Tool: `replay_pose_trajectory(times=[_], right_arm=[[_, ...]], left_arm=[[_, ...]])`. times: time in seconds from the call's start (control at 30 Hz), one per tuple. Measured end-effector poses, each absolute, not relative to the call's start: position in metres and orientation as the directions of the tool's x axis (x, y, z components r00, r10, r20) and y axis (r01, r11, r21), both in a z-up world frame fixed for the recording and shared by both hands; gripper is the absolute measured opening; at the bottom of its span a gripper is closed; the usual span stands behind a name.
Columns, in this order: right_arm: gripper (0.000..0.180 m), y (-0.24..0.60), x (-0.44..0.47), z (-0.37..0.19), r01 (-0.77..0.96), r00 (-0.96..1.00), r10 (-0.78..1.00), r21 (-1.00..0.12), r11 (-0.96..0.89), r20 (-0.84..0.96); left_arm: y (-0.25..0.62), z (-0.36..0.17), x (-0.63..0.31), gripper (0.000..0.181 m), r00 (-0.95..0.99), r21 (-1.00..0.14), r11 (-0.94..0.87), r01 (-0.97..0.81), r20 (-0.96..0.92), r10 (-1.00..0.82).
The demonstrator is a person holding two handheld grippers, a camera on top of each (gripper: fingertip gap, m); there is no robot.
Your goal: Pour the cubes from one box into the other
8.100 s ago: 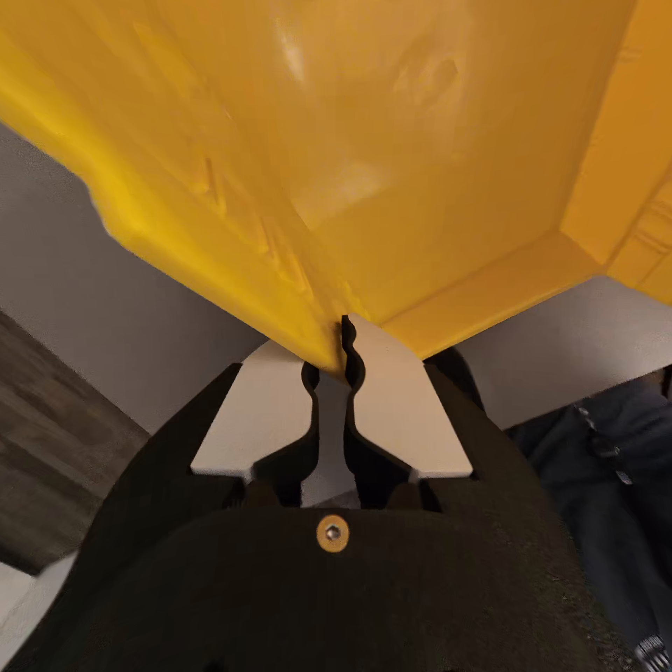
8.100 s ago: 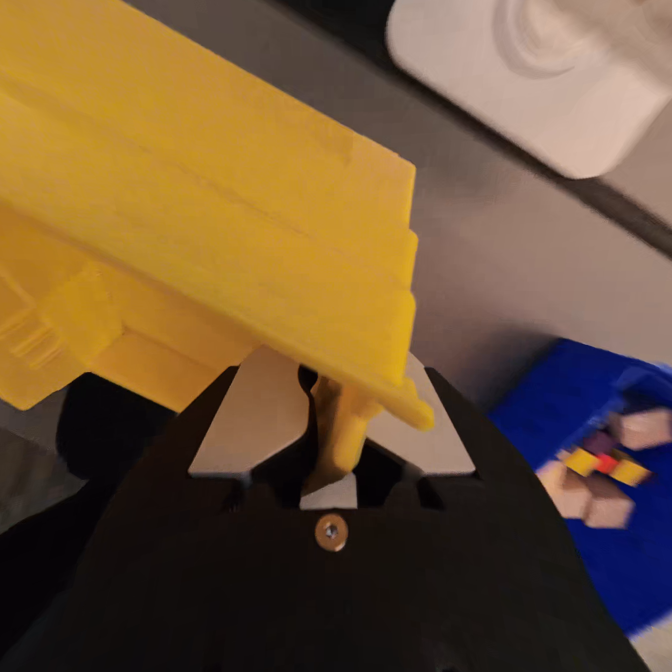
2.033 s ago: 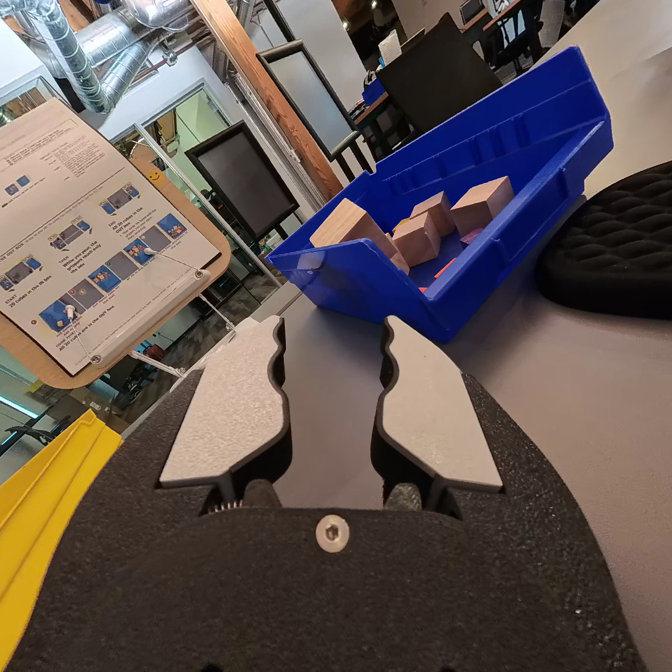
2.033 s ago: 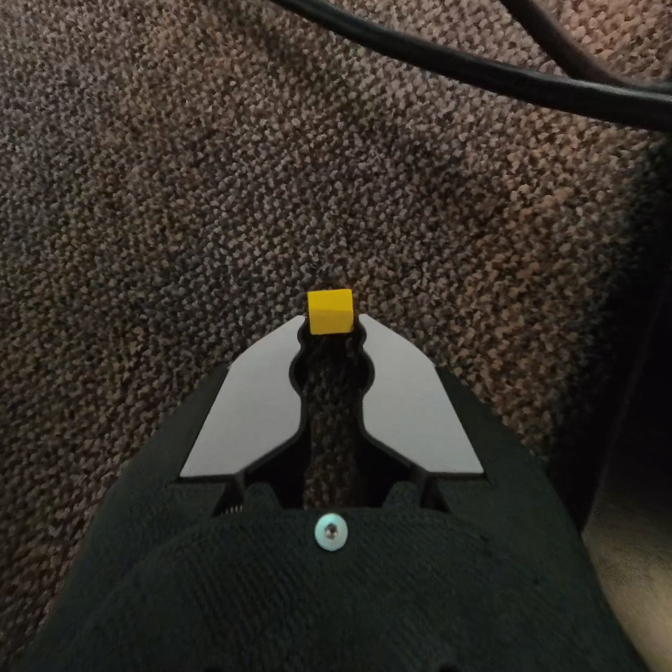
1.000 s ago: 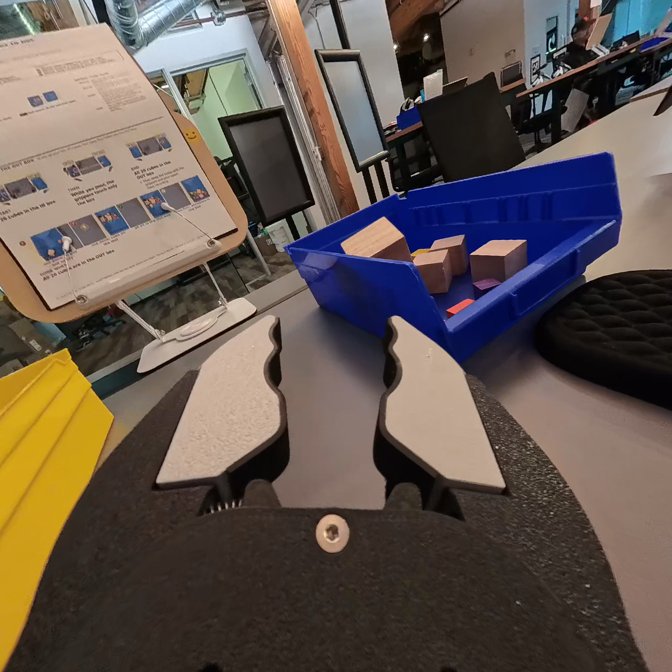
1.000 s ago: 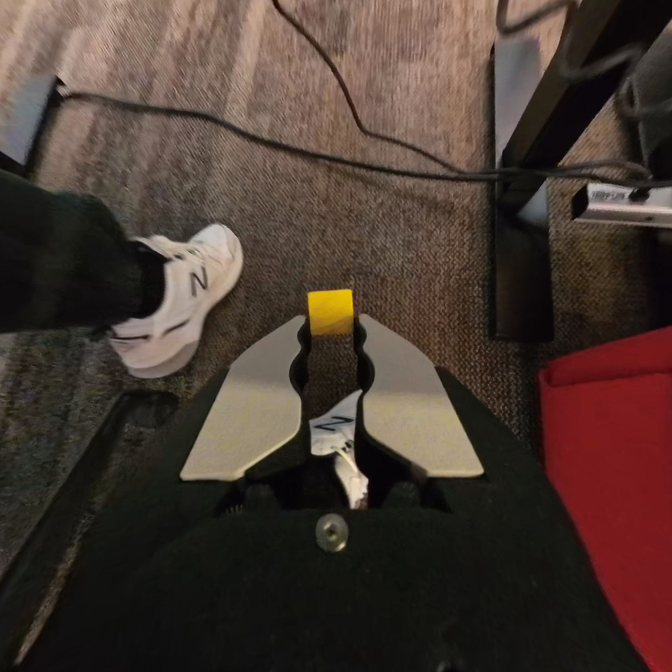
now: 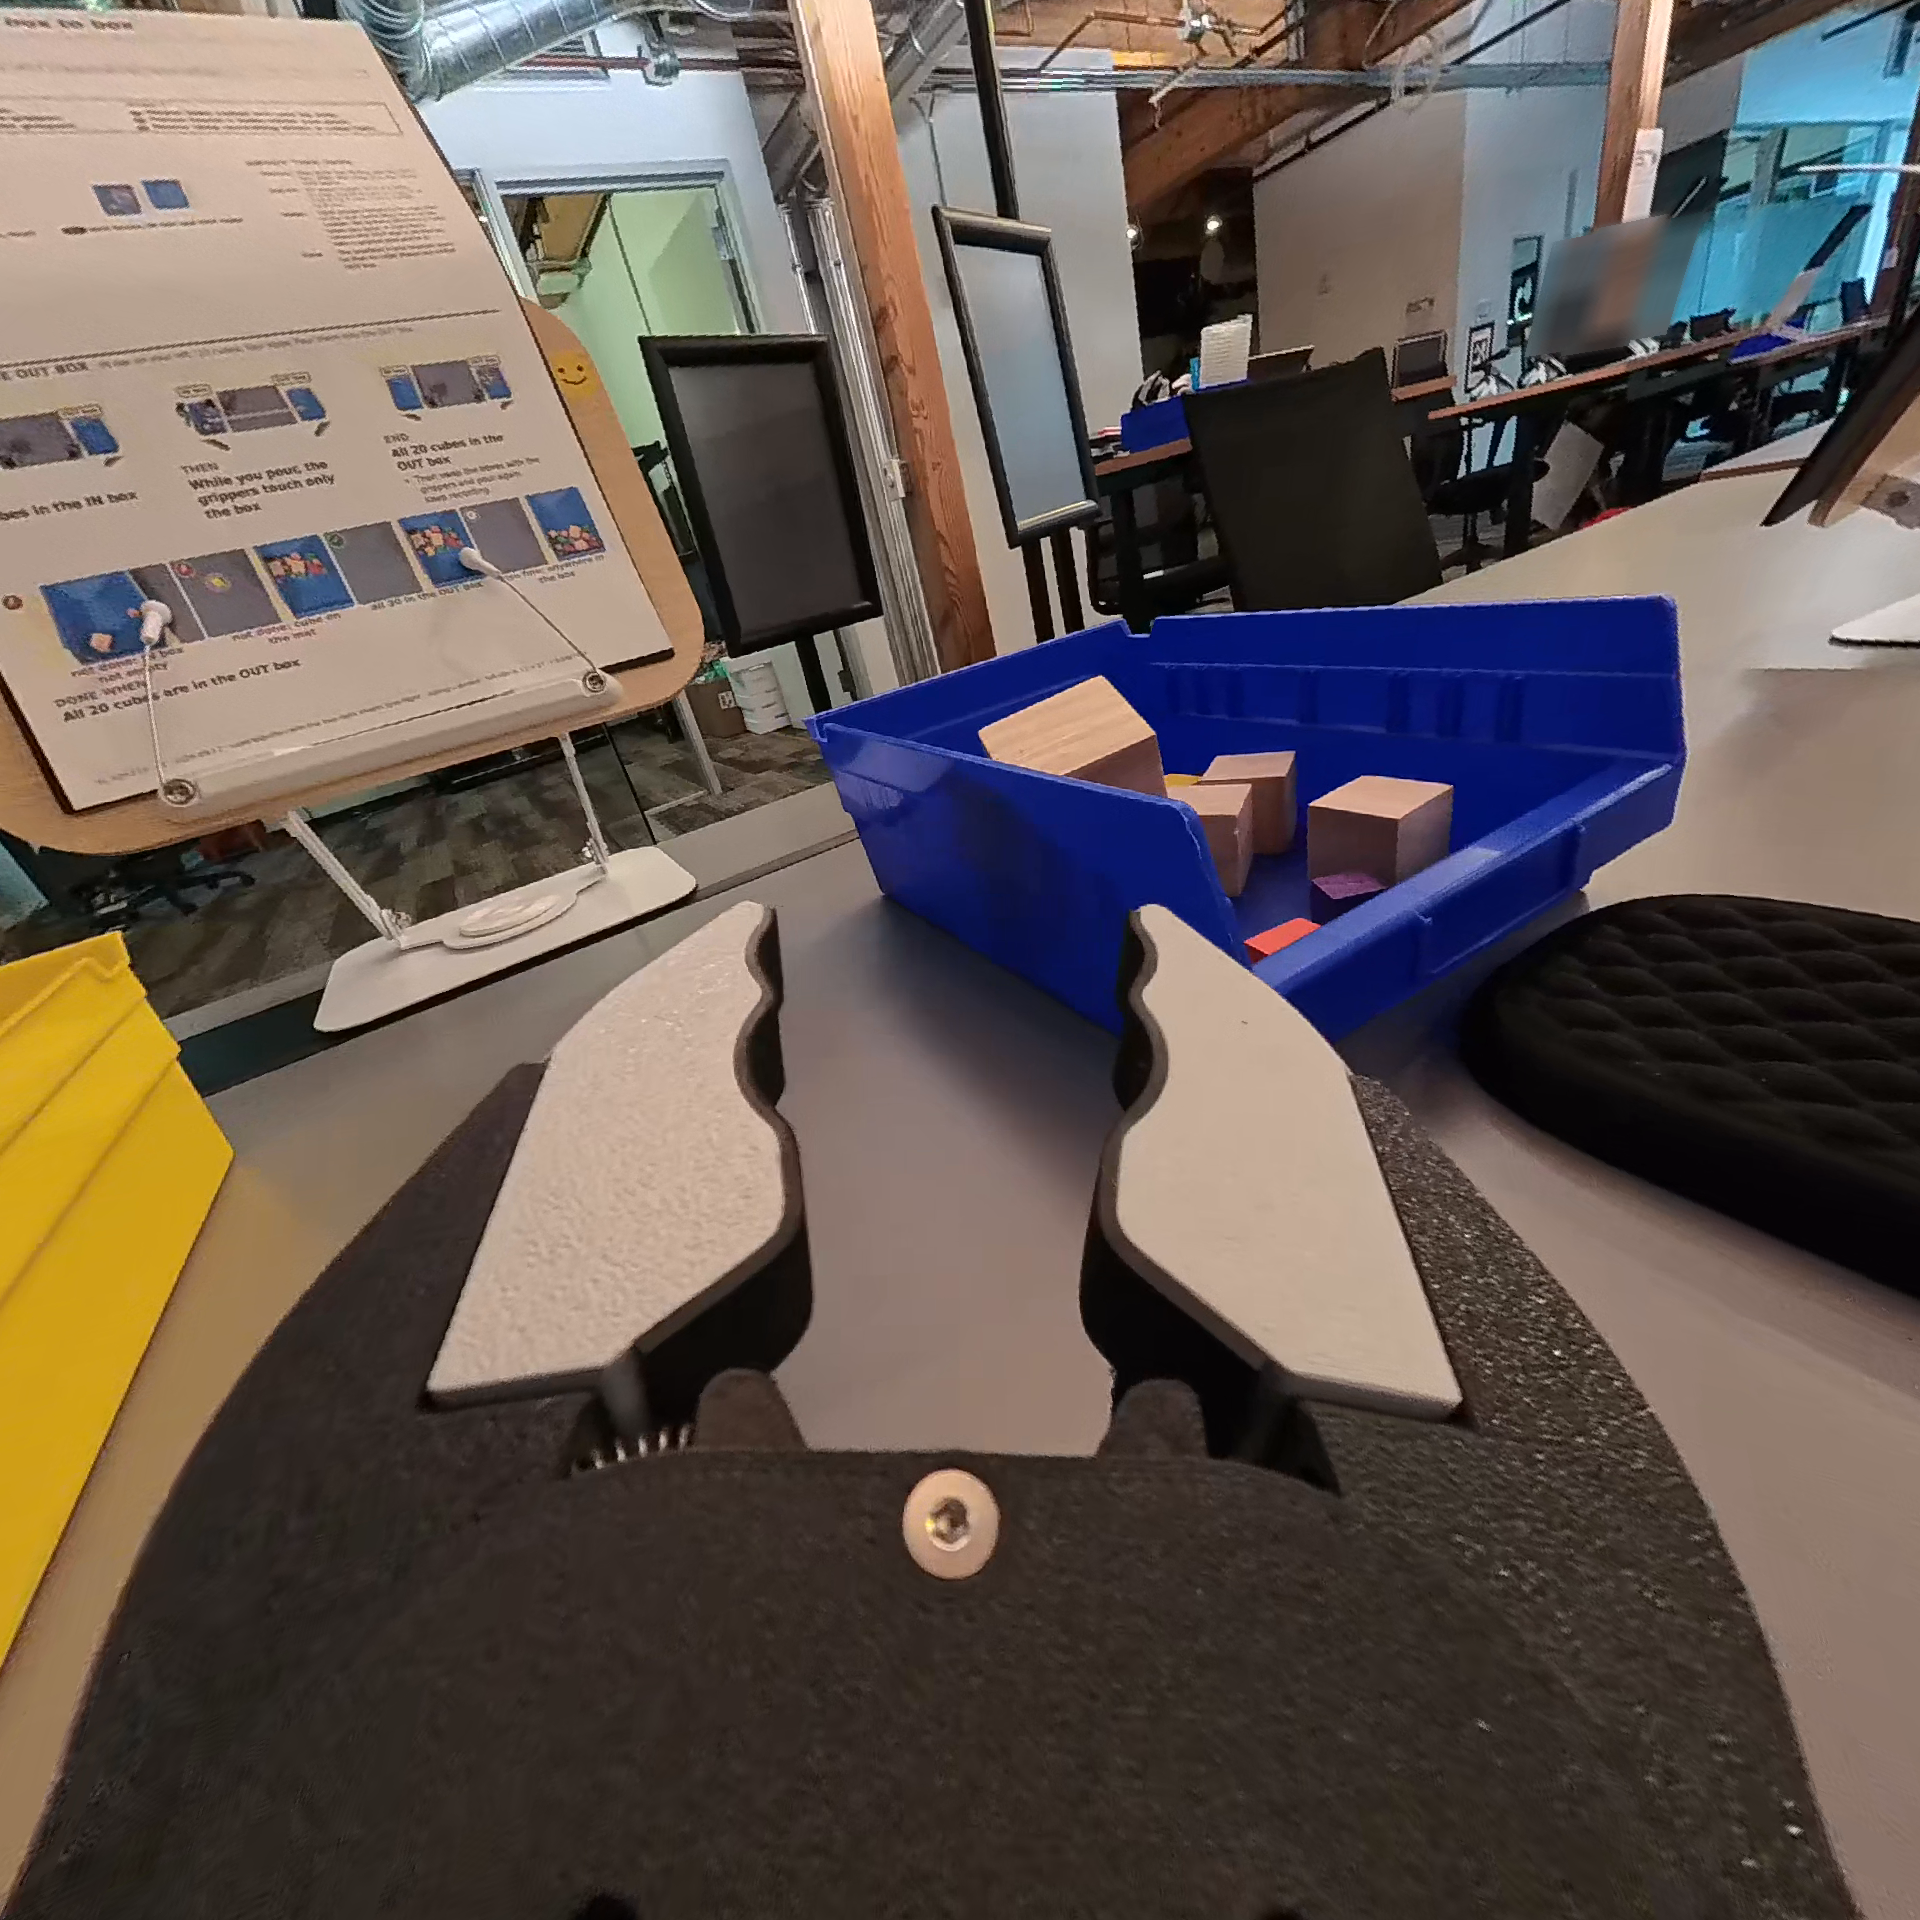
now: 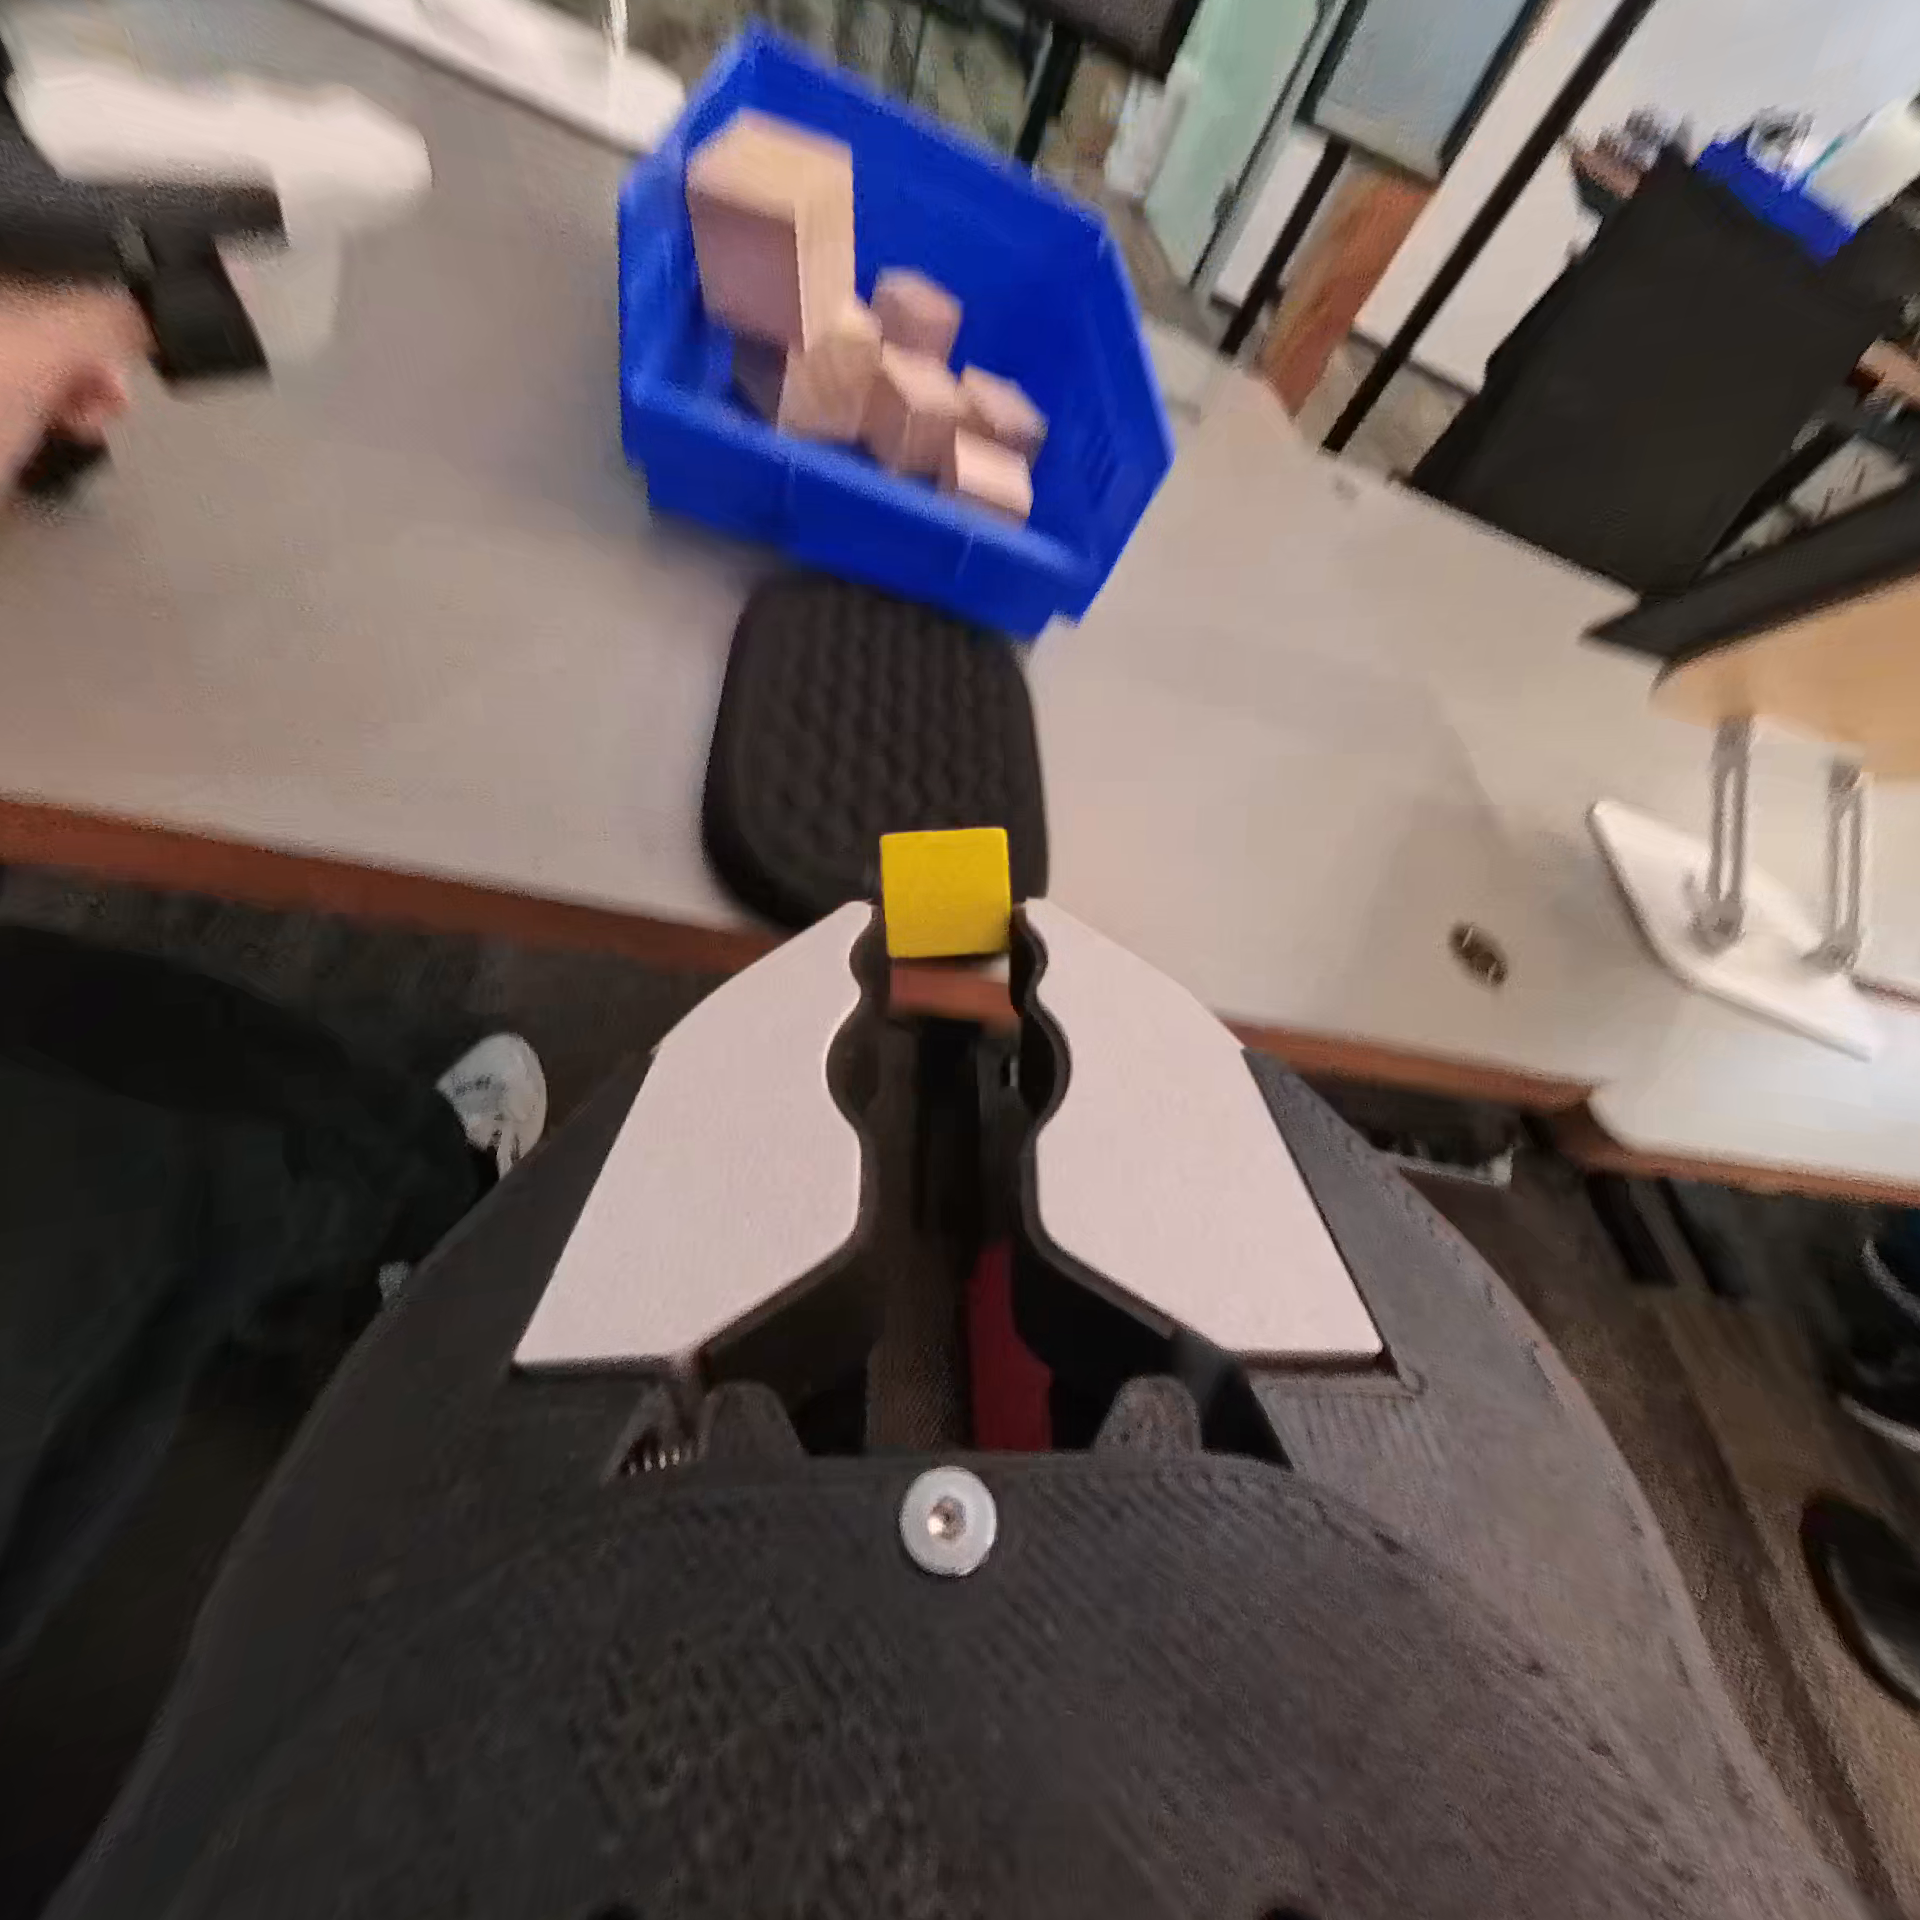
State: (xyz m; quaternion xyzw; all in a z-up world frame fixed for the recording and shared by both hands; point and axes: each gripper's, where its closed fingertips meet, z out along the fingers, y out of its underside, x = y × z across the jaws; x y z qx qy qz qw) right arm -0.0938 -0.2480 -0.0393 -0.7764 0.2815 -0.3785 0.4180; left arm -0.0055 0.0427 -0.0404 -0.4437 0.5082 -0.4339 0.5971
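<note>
A small yellow cube (image 8: 943,891) sits pinched at the very tips of the right gripper (image 8: 945,930), whose jaws are clamped on its two side faces. The gripper is held out in front of the table edge and above the carpeted floor (image 8: 1766,1558), aimed up and forward at the table (image 8: 364,644), so the cube shows against the near end of a black quilted pad (image 8: 873,727).

Beyond that pad stands the blue box (image 8: 862,509), its long axis running away from this camera and slightly leftwards. Pale wooden cubes (image 8: 831,343) are heaped inside it, blurred in this view.

The left gripper (image 7: 948,997) rests low over the grey table (image 7: 935,1091), roughly level, with its jaws spread wide and nothing between them. In its view the blue box (image 7: 997,862) lies ahead and to the right, one corner turned towards the camera and its lowered front end facing the pad (image 7: 1714,1049). Wooden cubes (image 7: 1377,826), a purple cube (image 7: 1345,888) and a red cube (image 7: 1283,938) are inside. The yellow box (image 7: 83,1174) stands at the left edge of the table.

Behind, an instruction sheet on a wooden board stand (image 7: 301,436) leans back; farther off are dark framed panels, a timber post, desks and chairs in an open office.
</note>
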Motion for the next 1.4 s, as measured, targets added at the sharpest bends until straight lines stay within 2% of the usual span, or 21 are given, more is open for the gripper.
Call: replay_pose_trajectory(times=[0.13,0.27,0.37,0.47,0.6,0.8,1.03,1.13,1.2,1.33,1.4], right_arm=[[0.022,-0.219,-0.068,0.032,-0.015,0.593,-0.705,-0.870,-0.493,0.389],[0.022,-0.182,-0.034,0.077,0.007,0.663,-0.638,-0.854,-0.520,0.393],[0.022,-0.147,-0.004,0.092,-0.032,0.744,-0.583,-0.854,-0.519,0.326],[0.022,-0.114,0.028,0.099,-0.077,0.794,-0.548,-0.850,-0.521,0.264],[0.022,-0.070,0.077,0.067,-0.176,0.837,-0.513,-0.795,-0.581,0.189],[0.023,-0.046,0.148,-0.016,-0.355,0.797,-0.568,-0.602,-0.716,0.205],[0.023,-0.037,0.181,-0.089,-0.457,0.790,-0.575,-0.419,-0.785,0.215],[0.027,-0.045,0.184,-0.103,-0.506,0.777,-0.593,-0.351,-0.788,0.211],[0.037,-0.043,0.186,-0.098,-0.470,0.796,-0.570,-0.386,-0.794,0.203],[0.040,-0.041,0.181,-0.065,-0.369,0.834,-0.515,-0.492,-0.789,0.201],[0.040,-0.042,0.166,-0.041,-0.311,0.855,-0.490,-0.590,-0.745,0.168]], left_arm=[[0.046,-0.040,-0.007,0.062,0.120,-0.973,0.218,0.071,-0.208,-0.971],[0.057,-0.038,-0.009,0.066,0.159,-0.979,0.189,0.072,-0.176,-0.972],[0.068,-0.036,-0.012,0.077,0.179,-0.988,0.125,0.093,-0.107,-0.978],[0.078,-0.030,-0.017,0.095,0.204,-0.985,0.086,0.146,-0.055,-0.977],[0.084,-0.029,-0.022,0.098,0.219,-0.984,0.060,0.167,-0.022,-0.976],[0.085,-0.027,-0.021,0.115,0.226,-0.981,0.072,0.180,-0.030,-0.974],[0.087,-0.028,-0.020,0.116,0.224,-0.982,0.065,0.175,-0.025,-0.974],[0.084,-0.028,-0.018,0.114,0.220,-0.981,0.084,0.173,-0.045,-0.974],[0.082,-0.028,-0.016,0.112,0.215,-0.981,0.103,0.166,-0.066,-0.974],[0.083,-0.029,-0.016,0.109,0.220,-0.980,0.108,0.167,-0.070,-0.973],[0.085,-0.028,-0.016,0.108,0.227,-0.979,0.103,0.174,-0.062,-0.972]])
